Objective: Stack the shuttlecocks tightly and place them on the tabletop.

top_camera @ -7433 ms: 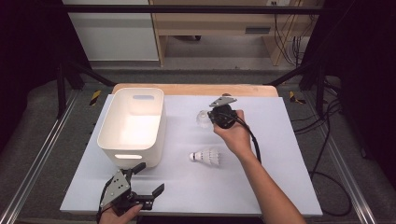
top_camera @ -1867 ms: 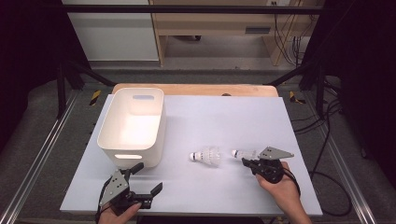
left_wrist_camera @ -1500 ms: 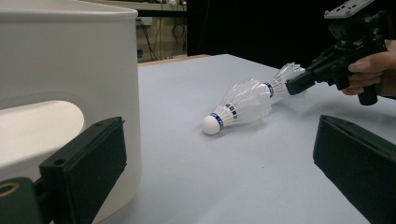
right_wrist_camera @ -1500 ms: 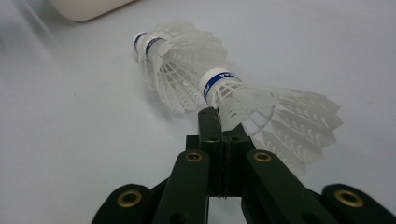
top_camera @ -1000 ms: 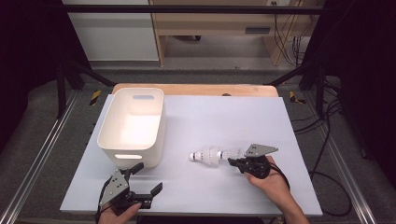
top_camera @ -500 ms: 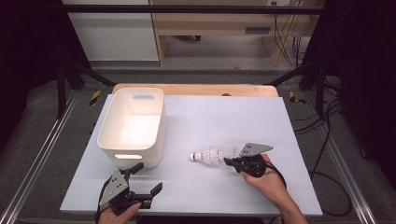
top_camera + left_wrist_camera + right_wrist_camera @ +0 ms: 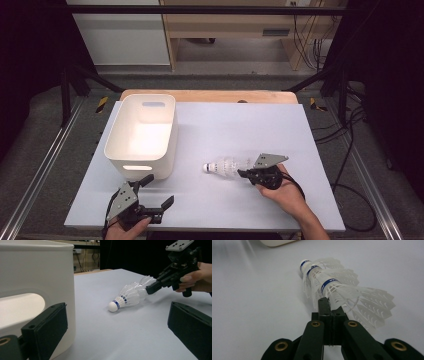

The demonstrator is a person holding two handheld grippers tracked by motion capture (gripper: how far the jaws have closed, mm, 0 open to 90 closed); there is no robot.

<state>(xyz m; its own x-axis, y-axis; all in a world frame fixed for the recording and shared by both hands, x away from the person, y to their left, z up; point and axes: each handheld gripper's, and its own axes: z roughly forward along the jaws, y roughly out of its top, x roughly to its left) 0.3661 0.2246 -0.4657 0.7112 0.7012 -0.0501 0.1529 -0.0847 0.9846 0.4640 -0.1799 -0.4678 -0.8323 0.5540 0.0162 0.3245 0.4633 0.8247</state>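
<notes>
Surface: white sheet [image 7: 300,130] over a wooden top, whose edge shows at the far side.
Bin: white plastic bin [image 7: 141,132] with handle cut-outs, on the left half of the surface, nothing visible inside.
Shuttlecocks: nested stack of white shuttlecocks [image 7: 226,166] lying on its side near the middle of the surface, right of the bin and apart from it; cork end points toward the bin, skirts toward the right hand. Blue bands on the corks, seen from the right gripper view [image 7: 329,283].
Right gripper: right gripper [image 7: 245,173] low over the surface, fingers pinched together on the skirt edge of the rearmost shuttlecock.
Left gripper: left gripper [image 7: 157,191] at the near left edge, just in front of the bin; fingers [image 7: 47,325] spread wide, holding nothing.
</notes>
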